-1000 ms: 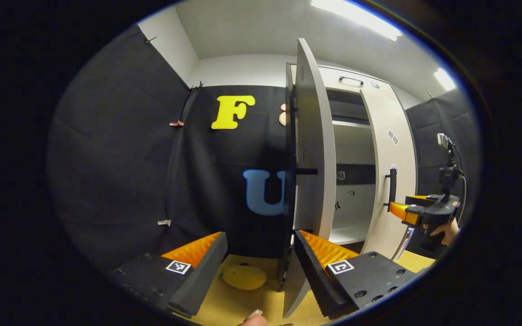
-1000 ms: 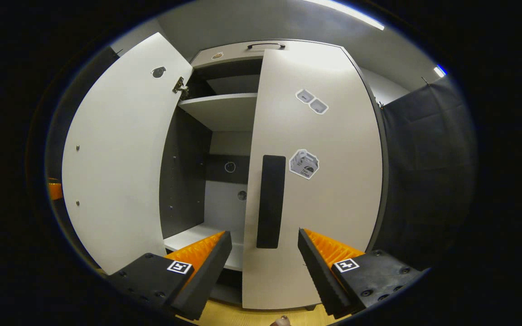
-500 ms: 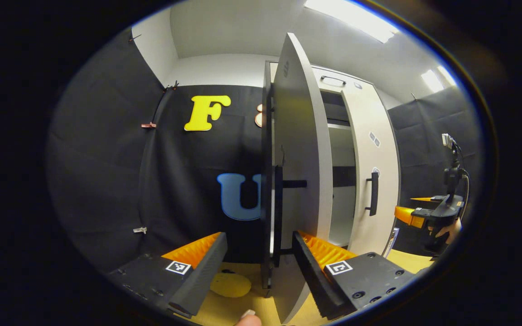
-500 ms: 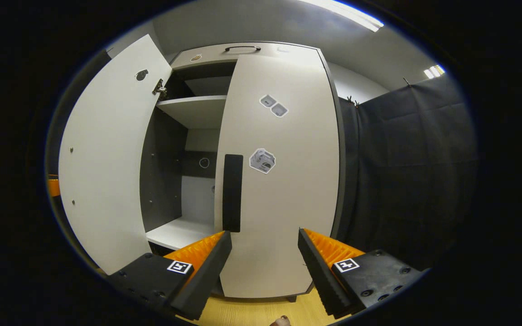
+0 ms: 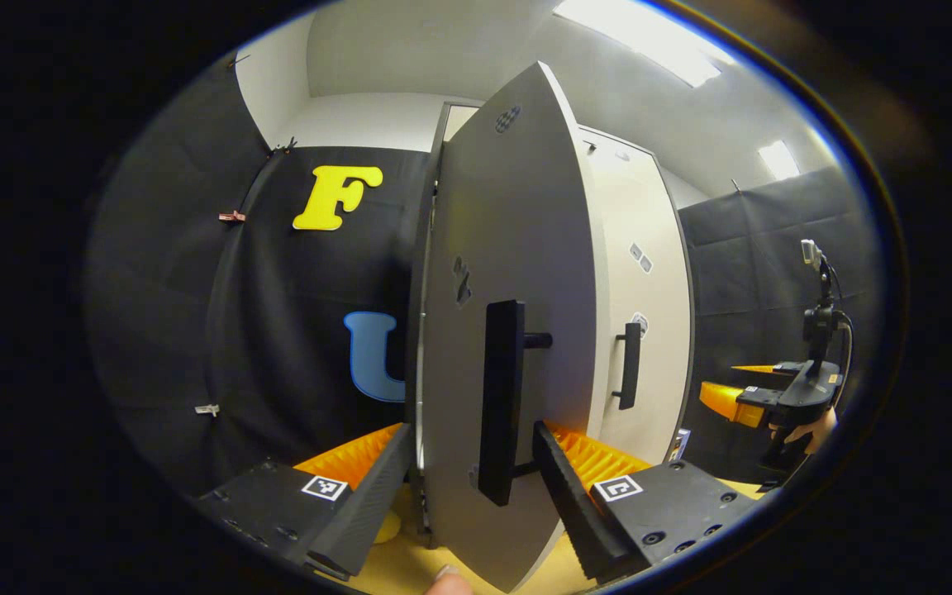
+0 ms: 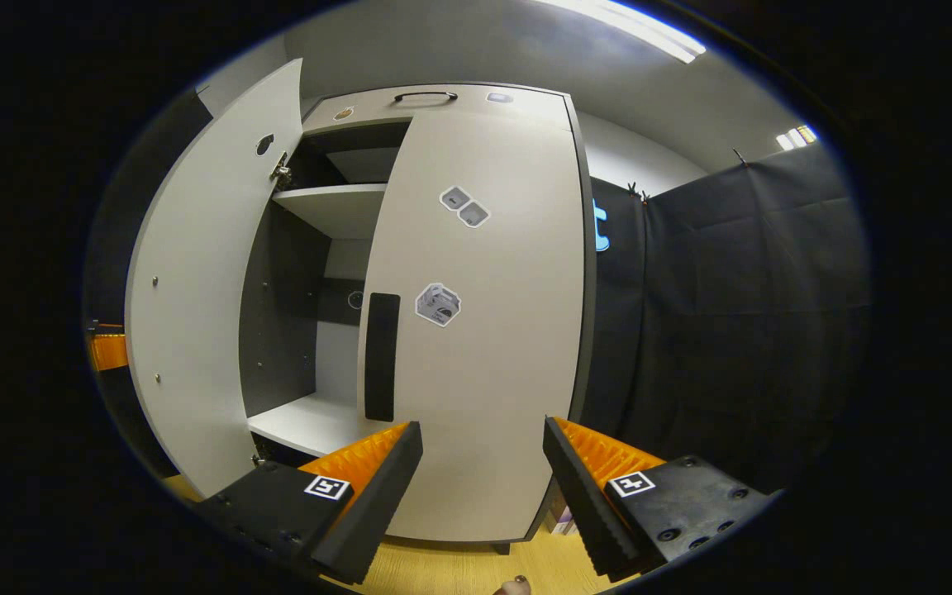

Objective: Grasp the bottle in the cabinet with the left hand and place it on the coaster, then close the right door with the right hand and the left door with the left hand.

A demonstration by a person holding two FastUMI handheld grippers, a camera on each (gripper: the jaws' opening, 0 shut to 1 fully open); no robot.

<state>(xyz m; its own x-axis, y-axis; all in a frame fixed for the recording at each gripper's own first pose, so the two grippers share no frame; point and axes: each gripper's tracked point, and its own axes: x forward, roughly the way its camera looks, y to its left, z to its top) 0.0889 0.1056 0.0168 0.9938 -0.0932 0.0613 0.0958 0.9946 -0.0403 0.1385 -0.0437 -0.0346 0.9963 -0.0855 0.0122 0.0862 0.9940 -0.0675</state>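
Bottle: I cannot make it out for certain in either view. A label-like sliver low beside the right-hand base of the cabinet may be it, but that is too small to tell.
Coaster: a pale yellow edge peeks out on the table to the left of the cabinet, behind the left gripper's left finger. Whether anything stands on it is hidden.
Right door: the right door lies flush with the cabinet front in the right gripper view, so I judge that step done.
Left door: the left door is partly open, swung out from the cabinet, its handle facing the left gripper view. Closing it looks like what is left.
Left gripper: the left gripper has its jaws apart. They straddle the lower part of the left door, one finger to each side, clamping nothing.
Right gripper: the right gripper has its jaws apart and empty, in front of the cabinet's right door and apart from it. Its handle sits up and to the left.
Shelves: the compartment visible between the doors shows bare shelves.
Open room: a gap remains between the left door's free edge and the right door. The right gripper is off to the cabinet's right, out of the swing path as far as I can judge.
Risk: the finger on the inner side of the left door could be pinched as the gap narrows.
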